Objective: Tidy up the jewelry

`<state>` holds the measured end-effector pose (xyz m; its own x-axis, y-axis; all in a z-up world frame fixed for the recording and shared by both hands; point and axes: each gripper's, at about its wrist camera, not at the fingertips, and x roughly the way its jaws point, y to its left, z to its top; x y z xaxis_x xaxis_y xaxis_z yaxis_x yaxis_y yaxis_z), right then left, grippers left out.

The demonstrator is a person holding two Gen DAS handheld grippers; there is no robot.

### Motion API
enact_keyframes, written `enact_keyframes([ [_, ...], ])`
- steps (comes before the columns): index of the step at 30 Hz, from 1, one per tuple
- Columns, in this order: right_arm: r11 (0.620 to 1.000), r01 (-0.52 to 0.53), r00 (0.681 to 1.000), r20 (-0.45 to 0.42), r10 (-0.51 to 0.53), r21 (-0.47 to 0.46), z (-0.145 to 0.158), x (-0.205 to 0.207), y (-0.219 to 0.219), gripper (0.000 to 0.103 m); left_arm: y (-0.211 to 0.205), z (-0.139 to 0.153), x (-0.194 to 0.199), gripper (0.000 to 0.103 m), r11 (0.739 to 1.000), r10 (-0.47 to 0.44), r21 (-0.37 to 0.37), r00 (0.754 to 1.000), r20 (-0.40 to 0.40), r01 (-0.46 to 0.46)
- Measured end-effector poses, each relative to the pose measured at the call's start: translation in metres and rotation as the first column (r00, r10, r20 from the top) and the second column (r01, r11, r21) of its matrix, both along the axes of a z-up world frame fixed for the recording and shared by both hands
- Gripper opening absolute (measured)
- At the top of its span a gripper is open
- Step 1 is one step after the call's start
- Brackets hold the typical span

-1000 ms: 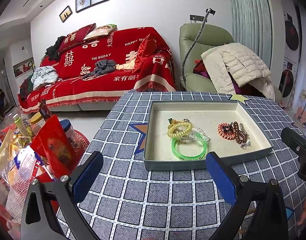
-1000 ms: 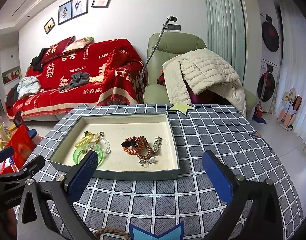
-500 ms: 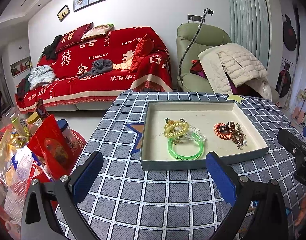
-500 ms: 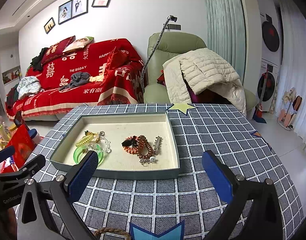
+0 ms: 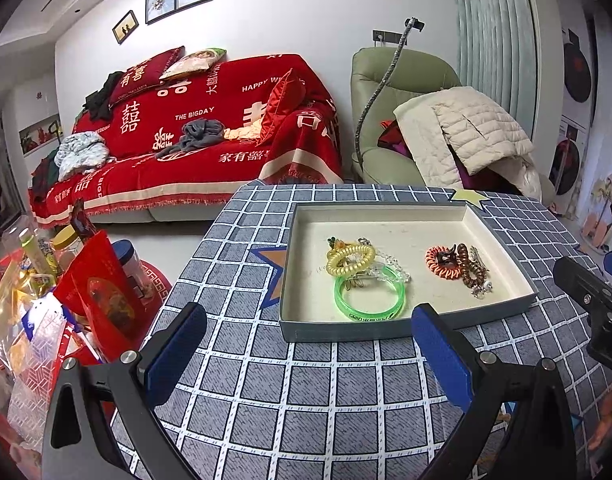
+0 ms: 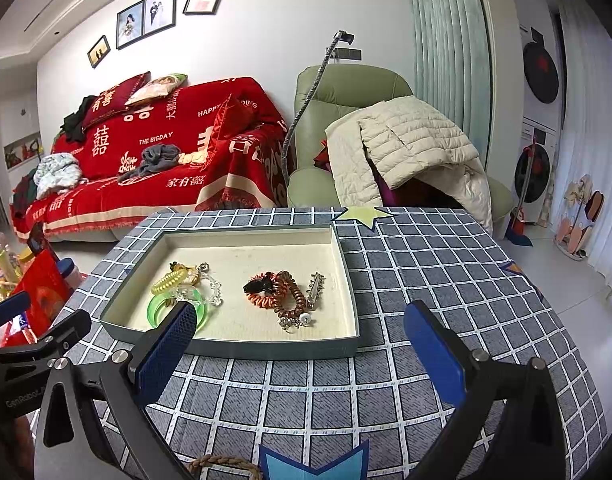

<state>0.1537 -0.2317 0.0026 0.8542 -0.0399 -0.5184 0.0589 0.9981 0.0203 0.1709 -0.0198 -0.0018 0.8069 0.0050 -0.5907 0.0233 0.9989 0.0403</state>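
Since a second ago the left gripper [image 5: 308, 352] has drawn slightly nearer the shallow grey rectangular tray [image 5: 390, 327] with cream lining, while the right gripper [image 6: 301, 346] has barely shifted; both hover over the blue-grey checked tablecloth [image 6: 438, 276] with jaws spread wide, holding nothing. Tray contents, left cluster: translucent green plastic bangle [image 5: 369, 298], yellow spiral coil hair tie [image 5: 350, 259], clear beaded bracelet [image 5: 394, 266], touching one another. Right cluster, well apart from the first: orange spiral coil tie [image 6: 261, 298] beneath a black claw clip [image 6: 257, 285], brown spiral coil tie [image 6: 290, 298], silver spiked hair clip [image 6: 315, 290].
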Motion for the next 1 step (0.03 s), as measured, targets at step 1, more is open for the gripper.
enact_keyframes([
  [1, 1.0, 0.0, 1.0, 0.0, 0.0, -0.001, 0.0006, -0.0001, -0.0005, 0.103, 0.0003, 0.0, -0.0006, 0.103, 1.0, 0.0, -0.001, 1.0, 0.0, 0.0],
])
